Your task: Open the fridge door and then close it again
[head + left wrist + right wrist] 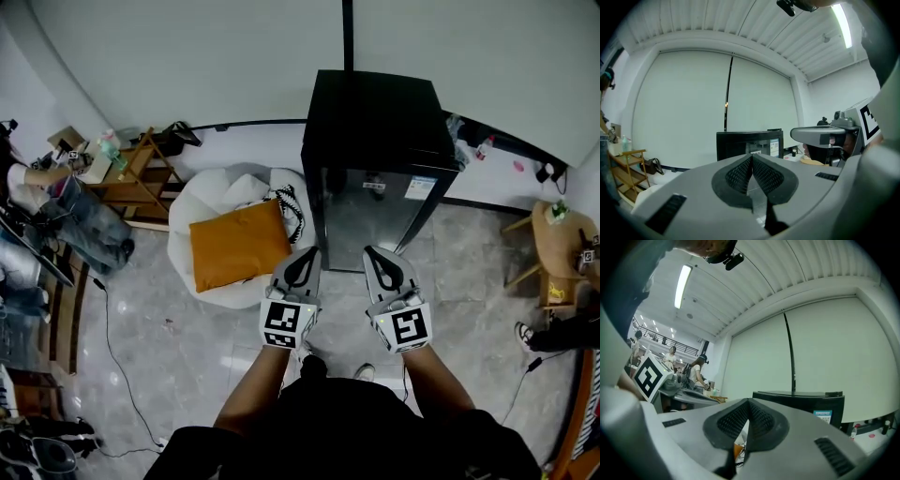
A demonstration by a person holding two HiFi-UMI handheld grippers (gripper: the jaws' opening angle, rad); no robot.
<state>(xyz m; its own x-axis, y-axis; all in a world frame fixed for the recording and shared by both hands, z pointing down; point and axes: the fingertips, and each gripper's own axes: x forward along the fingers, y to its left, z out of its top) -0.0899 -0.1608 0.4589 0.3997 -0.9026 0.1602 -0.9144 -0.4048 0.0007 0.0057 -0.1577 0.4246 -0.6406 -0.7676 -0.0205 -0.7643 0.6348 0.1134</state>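
- Grey marble-look floor tiles (187,347) and a pale roller blind (187,56) frame the spot where you stand, facing a black fridge (375,122).
- Your left hand-held gripper (305,255) has its jaws pressed together at the tips, with nothing between the ribbed pads (740,174).
- Your right hand-held gripper (377,253) is closed the same way, pads (733,420) meeting and empty.
- Both point at the fridge front and sit near it but apart from it, side by side, each with its marker cube (289,323) towards you.
- The fridge door (366,220) is closed. It stands upright against the blind, directly ahead of both grippers.
- A blue-and-white label (421,187) sits at the door's upper right and a smaller sticker (374,185) near the top middle. The print on both is too small to read.
- Left of the fridge, a white beanbag (220,192) holds an orange cushion (239,244).
- Further left, a wooden shelf (141,183) carries a bottle (111,150). You cannot tell what is in it.
- A seated person in jeans (89,225) is at the far left, and a cable (112,347) trails across the floor.
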